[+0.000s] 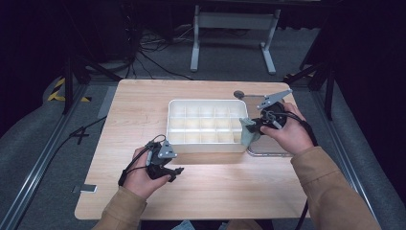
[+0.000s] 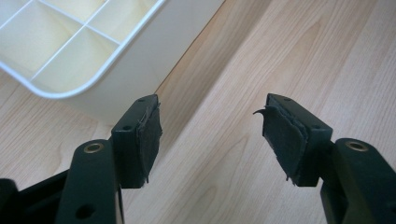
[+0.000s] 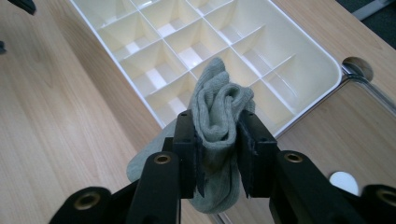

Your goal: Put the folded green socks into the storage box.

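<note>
**Sock held at the organiser's right end, compartments lying just ahead of the jaws**

The right gripper (image 3: pixel 218 154) is clamping a folded grey-green sock (image 3: pixel 219 109) between its pads, the bundle standing up out of the jaws with its loose end hanging below them. In the high view the right gripper (image 1: pixel 253 128) is hovering at the right-hand end of the white divided organiser (image 1: pixel 207 143), so the sock (image 1: pixel 248 133) is sitting level with the near-right compartments and touching or just beside that end wall; which one cannot be told. In the inspector's judgement, the placement is turning on this: the nearest cell lies directly forward of the jaws, across the rim, and the sock's long axis is running roughly upright.

The left gripper (image 1: pixel 168 168) is resting near the organiser's front left corner, jaws standing wide and holding nothing, over bare worktop (image 1: pixel 143 100). The right hand is plainly the nearer to the target cells.
</note>
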Available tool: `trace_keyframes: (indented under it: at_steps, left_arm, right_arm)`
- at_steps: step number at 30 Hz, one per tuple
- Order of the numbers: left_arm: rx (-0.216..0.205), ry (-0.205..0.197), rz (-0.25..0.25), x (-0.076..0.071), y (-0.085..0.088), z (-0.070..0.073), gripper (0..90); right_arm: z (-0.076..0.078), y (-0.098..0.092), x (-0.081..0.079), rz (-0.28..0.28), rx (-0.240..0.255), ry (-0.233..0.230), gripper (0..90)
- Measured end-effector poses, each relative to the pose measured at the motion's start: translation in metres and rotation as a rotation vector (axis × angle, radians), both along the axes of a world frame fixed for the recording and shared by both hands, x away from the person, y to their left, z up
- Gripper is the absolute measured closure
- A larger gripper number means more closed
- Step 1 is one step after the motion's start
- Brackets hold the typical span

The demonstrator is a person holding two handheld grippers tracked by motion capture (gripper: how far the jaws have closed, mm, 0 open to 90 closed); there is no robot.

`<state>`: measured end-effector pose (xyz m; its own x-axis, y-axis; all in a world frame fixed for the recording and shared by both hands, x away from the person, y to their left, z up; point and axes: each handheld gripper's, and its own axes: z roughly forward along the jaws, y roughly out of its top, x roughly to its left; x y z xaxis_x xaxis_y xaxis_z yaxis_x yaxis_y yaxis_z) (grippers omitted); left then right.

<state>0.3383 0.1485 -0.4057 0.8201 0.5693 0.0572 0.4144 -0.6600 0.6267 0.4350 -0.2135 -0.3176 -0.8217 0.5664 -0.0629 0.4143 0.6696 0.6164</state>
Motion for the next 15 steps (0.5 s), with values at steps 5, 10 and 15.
trace_keyframes:
  at_steps: [5, 10, 15]
  left_arm:
    - [-0.006, -0.001, 0.021, -0.003, 0.008, 0.002, 37.7]
    - [-0.007, -0.003, 0.045, -0.007, 0.016, 0.002, 37.7]
    - [-0.008, -0.001, 0.063, -0.01, 0.022, 0.002, 37.7]
  right_arm:
    - [0.001, 0.002, 0.009, 0.015, -0.033, -0.024, 71.4]
    - [-0.002, 0.007, 0.021, 0.026, -0.08, -0.043, 71.4]
    - [-0.01, 0.018, 0.031, 0.047, -0.126, -0.055, 71.4]
